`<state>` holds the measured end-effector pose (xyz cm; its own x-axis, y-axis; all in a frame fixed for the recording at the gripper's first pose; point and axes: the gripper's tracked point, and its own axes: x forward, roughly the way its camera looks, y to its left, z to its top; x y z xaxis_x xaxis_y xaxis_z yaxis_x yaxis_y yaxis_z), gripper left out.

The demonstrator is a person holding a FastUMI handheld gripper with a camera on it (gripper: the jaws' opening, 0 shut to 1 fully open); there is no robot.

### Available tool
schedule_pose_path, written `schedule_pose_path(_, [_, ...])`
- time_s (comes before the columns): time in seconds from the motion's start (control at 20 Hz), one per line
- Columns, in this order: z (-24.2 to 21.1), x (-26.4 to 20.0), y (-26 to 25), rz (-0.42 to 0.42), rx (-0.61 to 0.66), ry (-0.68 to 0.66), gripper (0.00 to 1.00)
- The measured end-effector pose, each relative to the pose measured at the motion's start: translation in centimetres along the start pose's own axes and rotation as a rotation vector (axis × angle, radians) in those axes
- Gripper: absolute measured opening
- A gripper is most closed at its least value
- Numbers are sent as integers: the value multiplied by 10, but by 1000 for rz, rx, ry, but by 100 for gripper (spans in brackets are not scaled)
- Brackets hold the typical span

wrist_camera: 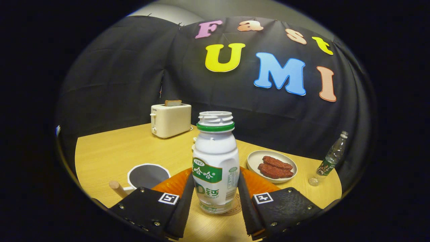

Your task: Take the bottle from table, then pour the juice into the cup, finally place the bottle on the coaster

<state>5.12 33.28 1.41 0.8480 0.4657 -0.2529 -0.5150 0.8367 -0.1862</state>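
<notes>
We see the table (111,148), with the orange coaster (258,183) just behind the bottle (215,161). The bottle stands upright, long axis vertical, cap off, dead centre between our gripper (215,198) fingers. Jaws hug both its sides; it looks pinched. The cup (147,175) sits close beside the left finger, so any pour goes leftward.

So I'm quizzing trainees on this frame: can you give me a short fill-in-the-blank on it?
1. The bottle stands between the gripper's ____.
2. The bottle's cap is ____.
3. Bread sticks up from the ____ beyond the bottle.
4. The plate beside the bottle holds ____.

Missing words: fingers; off; toaster; meat
</notes>
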Motion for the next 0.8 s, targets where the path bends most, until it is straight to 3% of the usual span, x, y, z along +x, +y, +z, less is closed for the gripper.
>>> schedule_pose_path(0.8, [-17,21,-23,-48,100,-32,66])
